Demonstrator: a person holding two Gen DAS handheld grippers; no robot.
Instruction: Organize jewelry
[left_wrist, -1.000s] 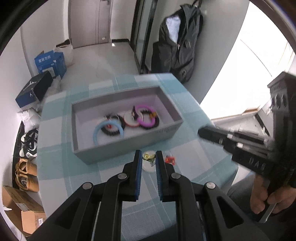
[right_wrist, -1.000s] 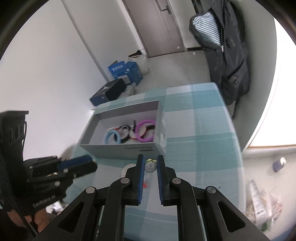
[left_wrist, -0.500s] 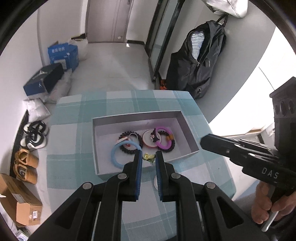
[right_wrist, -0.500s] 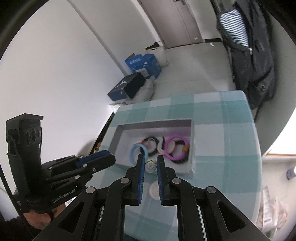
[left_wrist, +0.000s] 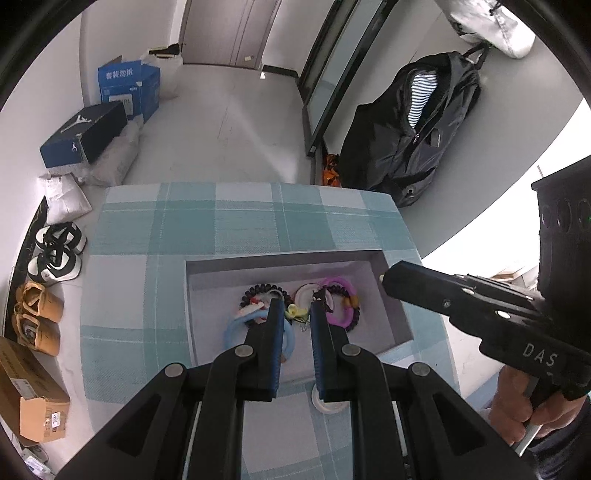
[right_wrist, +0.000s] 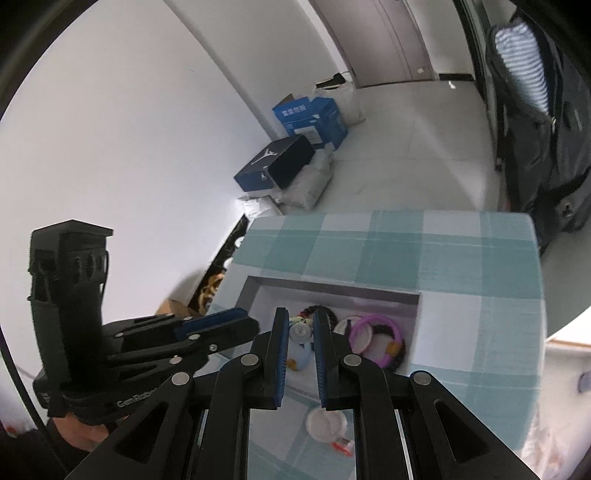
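A grey open box (left_wrist: 284, 263) (right_wrist: 255, 291) sits on the teal checked table. Inside lie a light blue ring (left_wrist: 232, 328), a black bead bracelet (left_wrist: 258, 288), a white disc (left_wrist: 303, 293) and a purple ring (left_wrist: 338, 286) (right_wrist: 375, 326). My left gripper (left_wrist: 297, 314) is shut on a small yellow-green trinket (left_wrist: 295, 313) and holds it above the box. My right gripper (right_wrist: 300, 328) is shut on a small white and grey trinket (right_wrist: 300, 331), also above the box.
A white disc (right_wrist: 327, 422) (left_wrist: 328, 404) and a small red piece (right_wrist: 341, 446) lie on the table in front of the box. Shoe boxes (left_wrist: 83, 138), shoes (left_wrist: 55, 254) and a black backpack (left_wrist: 410, 144) stand on the floor beyond.
Both grippers have lifted with their trinkets and moved forward from the table in front of the box to above the box's inside.
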